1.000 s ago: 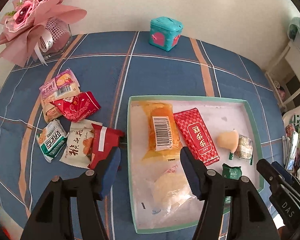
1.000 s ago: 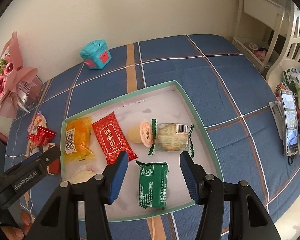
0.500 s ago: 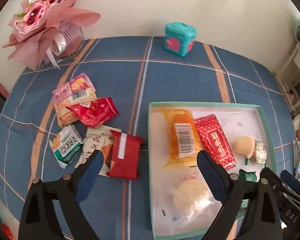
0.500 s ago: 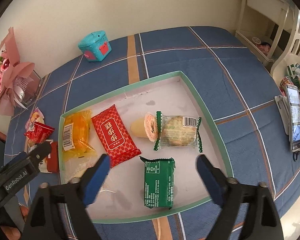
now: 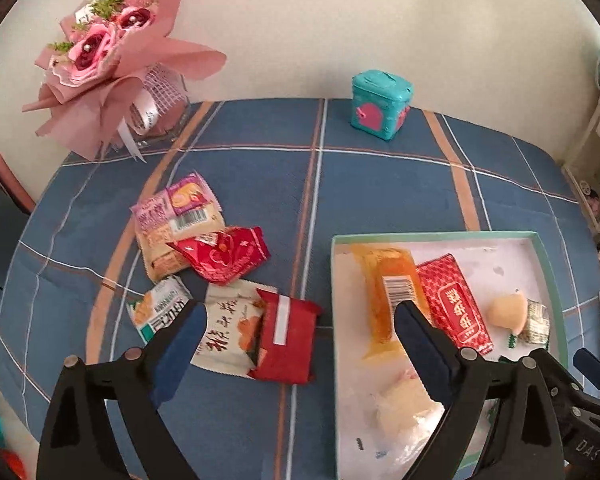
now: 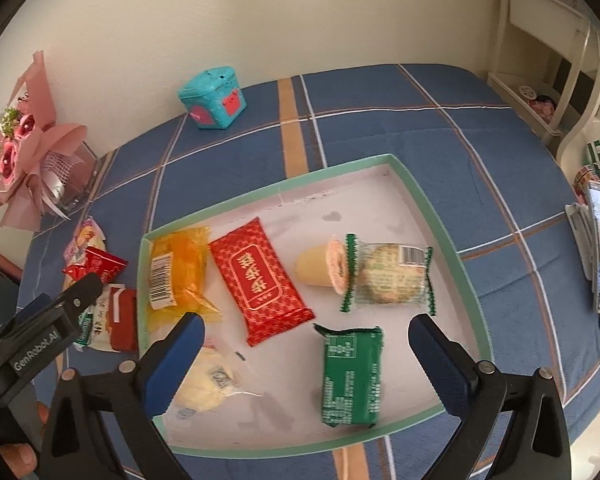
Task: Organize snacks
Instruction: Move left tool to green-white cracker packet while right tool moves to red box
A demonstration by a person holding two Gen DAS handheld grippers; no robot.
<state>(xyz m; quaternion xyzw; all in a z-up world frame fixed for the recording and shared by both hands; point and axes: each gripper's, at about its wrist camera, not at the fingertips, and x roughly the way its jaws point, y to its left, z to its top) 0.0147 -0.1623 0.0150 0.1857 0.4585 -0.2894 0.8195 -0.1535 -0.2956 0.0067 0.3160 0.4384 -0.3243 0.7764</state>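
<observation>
Bench cloth (image 6: 380, 120): woven fabric, matt, blue plaid with orange and white lines.

Tray (image 6: 440, 216): looks like card; mint-green rim, white floor matt and scuffed with grey marks.

Inside the tray: red packet (image 6: 260, 280) glossy film with a printed pattern; orange packet (image 6: 180, 272) translucent crinkled plastic, paper barcode label; green packet (image 6: 350, 376) shiny foil-like film; round biscuit wrapper (image 6: 388, 276) clear plastic with green serrated ends; jelly cup (image 6: 320, 270) smooth plastic, peel lid.

Left of the tray: dark red packet (image 5: 286, 340) glossy, creased.

Gripper fingers (image 6: 172, 364): blue pads, matt; black frames hard plastic, metal rivets.

Beyond the tray: teal box (image 5: 380, 104) smooth plastic; bouquet wrap (image 5: 112, 76) matt pink paper.
</observation>
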